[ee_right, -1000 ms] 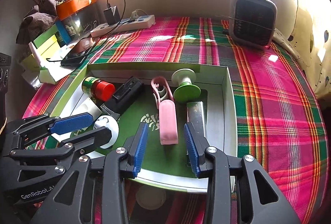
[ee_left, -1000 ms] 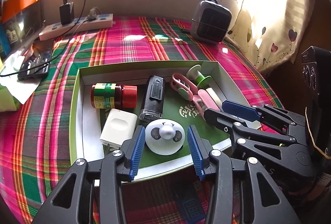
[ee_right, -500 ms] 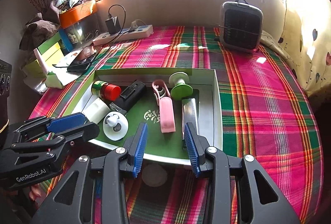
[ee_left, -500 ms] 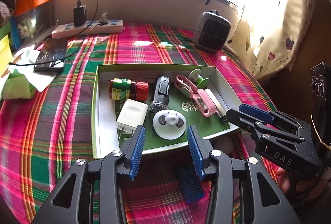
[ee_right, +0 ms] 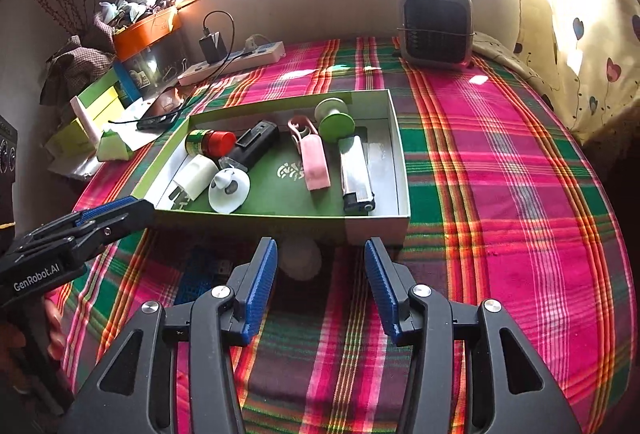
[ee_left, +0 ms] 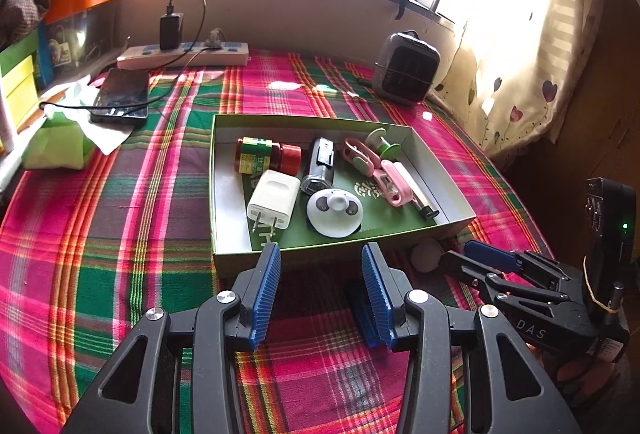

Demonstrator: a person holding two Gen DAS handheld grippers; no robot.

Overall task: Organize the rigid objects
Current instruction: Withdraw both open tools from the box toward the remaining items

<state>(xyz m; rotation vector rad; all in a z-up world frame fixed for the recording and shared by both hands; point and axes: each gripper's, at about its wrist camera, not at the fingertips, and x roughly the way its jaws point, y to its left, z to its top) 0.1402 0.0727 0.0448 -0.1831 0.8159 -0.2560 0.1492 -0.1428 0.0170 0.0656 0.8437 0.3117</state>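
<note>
- Left gripper and right gripper: both hover over plaid cloth short of the tray, fingers parted, nothing held; the right jaws have just been opening.
- Tray: shallow cardboard, green-lined, collecting hard items: red-capped bottle, white plug, pink clip.
- Pale round disc and blue ribbed piece lie outside, near the tray's front wall, likely next.

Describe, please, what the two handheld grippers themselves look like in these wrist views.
Both are matte black plastic with open triangular linkage arms, silver pivot screws and two fingers faced with ribbed blue pads. The left gripper carries white "GenRobot.AI" lettering on its side; the right gripper shows "DAS" and has a black box with a green light beside it.
</note>
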